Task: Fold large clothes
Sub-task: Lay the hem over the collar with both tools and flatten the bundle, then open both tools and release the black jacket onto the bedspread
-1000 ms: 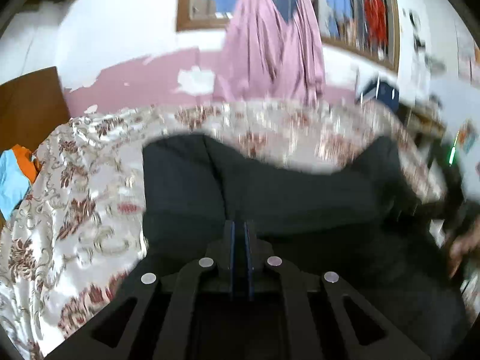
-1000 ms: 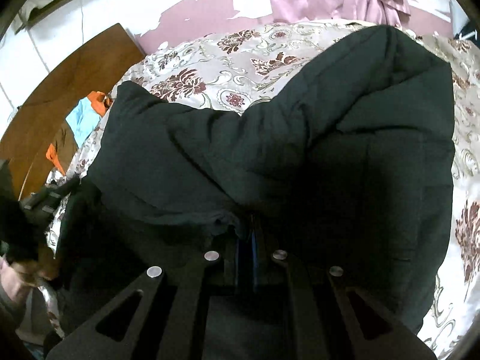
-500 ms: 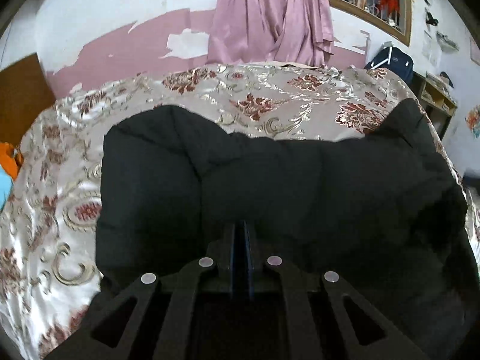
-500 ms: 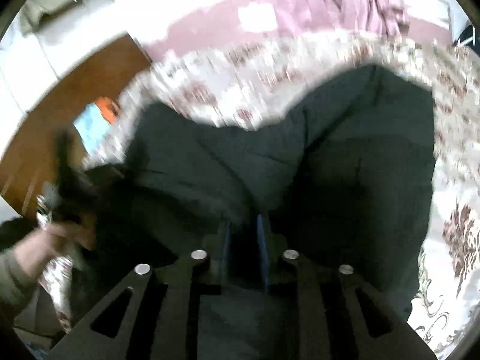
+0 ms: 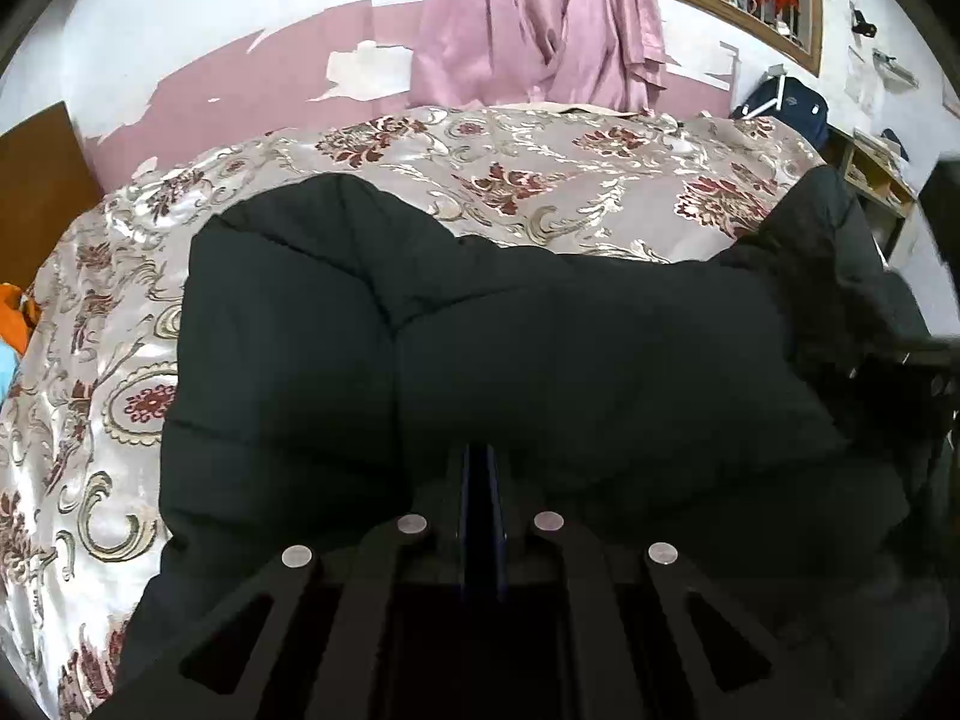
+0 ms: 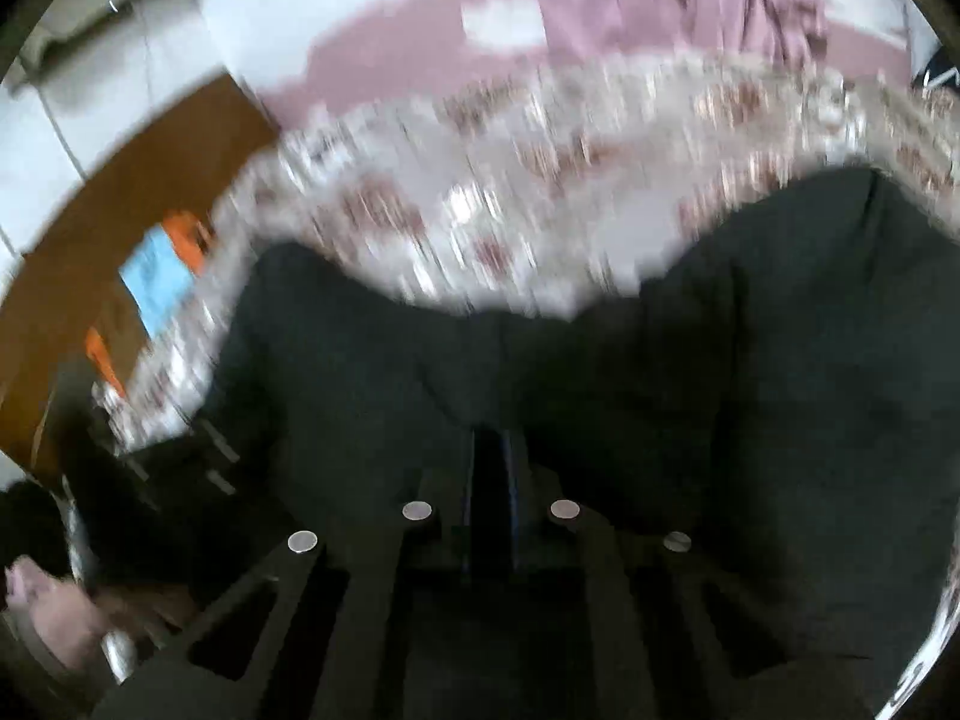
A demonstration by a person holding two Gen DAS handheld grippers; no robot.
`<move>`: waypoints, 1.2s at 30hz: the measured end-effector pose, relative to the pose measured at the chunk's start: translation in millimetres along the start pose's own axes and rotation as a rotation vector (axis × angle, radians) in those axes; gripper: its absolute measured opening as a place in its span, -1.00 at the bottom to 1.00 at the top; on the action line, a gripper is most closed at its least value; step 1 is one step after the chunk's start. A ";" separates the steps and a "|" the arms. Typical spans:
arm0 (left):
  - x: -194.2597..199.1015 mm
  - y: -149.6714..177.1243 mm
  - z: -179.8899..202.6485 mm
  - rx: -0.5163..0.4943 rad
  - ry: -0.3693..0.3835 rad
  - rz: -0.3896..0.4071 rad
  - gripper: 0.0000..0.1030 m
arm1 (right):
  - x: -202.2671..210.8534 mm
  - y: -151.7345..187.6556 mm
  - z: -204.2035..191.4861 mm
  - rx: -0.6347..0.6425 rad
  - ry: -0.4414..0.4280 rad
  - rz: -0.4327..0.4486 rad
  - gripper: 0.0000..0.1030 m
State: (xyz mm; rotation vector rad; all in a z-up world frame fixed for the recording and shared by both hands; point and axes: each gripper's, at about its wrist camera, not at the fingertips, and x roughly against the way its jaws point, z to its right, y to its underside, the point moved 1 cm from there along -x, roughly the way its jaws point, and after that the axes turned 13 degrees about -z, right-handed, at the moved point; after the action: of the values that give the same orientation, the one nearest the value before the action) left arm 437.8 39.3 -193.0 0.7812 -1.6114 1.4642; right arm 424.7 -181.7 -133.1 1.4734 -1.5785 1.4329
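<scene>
Fold half-done: left gripper (image 5: 479,468) and right gripper (image 6: 492,450) fingers clamped on black padded jacket (image 5: 480,348), edges unflattened toward 12 o'clock.

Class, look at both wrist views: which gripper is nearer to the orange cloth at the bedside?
Left. The left gripper works the jacket end beside the orange cloth; the right gripper sits at the far end.

Blurred view: right gripper (image 6: 489,450) fingers close together in black coat (image 6: 690,372); floral bedspread (image 6: 510,180) beyond
</scene>
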 end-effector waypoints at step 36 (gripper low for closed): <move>111.8 62.5 3.6 0.082 -0.050 0.112 0.88 | 60.2 66.6 -7.5 0.026 0.075 0.061 0.73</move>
State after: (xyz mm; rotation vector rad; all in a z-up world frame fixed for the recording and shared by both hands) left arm 329.2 52.4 -126.2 0.7901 -1.6638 1.6102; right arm 345.4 -207.1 -98.5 1.3799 -1.5766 1.5310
